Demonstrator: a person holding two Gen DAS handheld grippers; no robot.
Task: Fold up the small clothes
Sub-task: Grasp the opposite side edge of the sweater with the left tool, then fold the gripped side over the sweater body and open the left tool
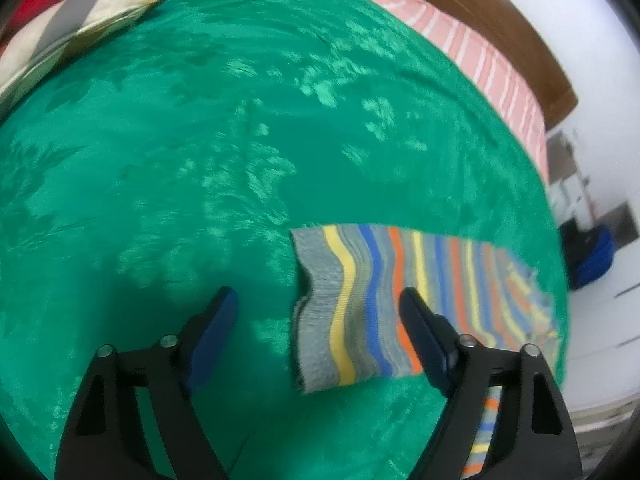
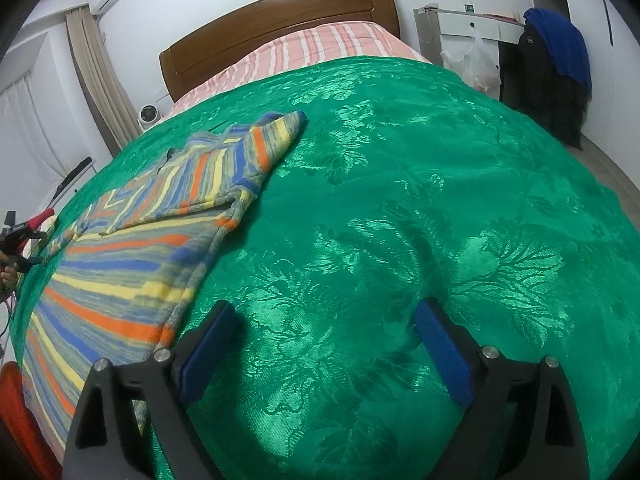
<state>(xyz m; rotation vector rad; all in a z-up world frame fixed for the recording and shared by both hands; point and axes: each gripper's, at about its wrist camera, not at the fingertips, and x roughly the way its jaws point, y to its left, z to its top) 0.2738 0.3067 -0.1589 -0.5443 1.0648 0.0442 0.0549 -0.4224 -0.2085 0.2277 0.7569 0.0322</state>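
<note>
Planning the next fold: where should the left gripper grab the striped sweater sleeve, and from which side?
Take the grey cuff end of the striped sweater, coming in from above and pinching across its edge. The sleeve lies flat on the green bedspread with the cuff as its free end, and it already sits between the open fingers of the left gripper. The right gripper hovers open over bare bedspread.

A green floral bedspread (image 2: 400, 200) covers the bed ahead of the right tool, a pink striped sheet (image 2: 312, 46) and wooden headboard (image 2: 280, 12) beyond it. Far right, a blue garment (image 2: 560, 40) drapes over dark clothing. Ahead-left of the left tool lies a striped pillow (image 1: 72, 32).
</note>
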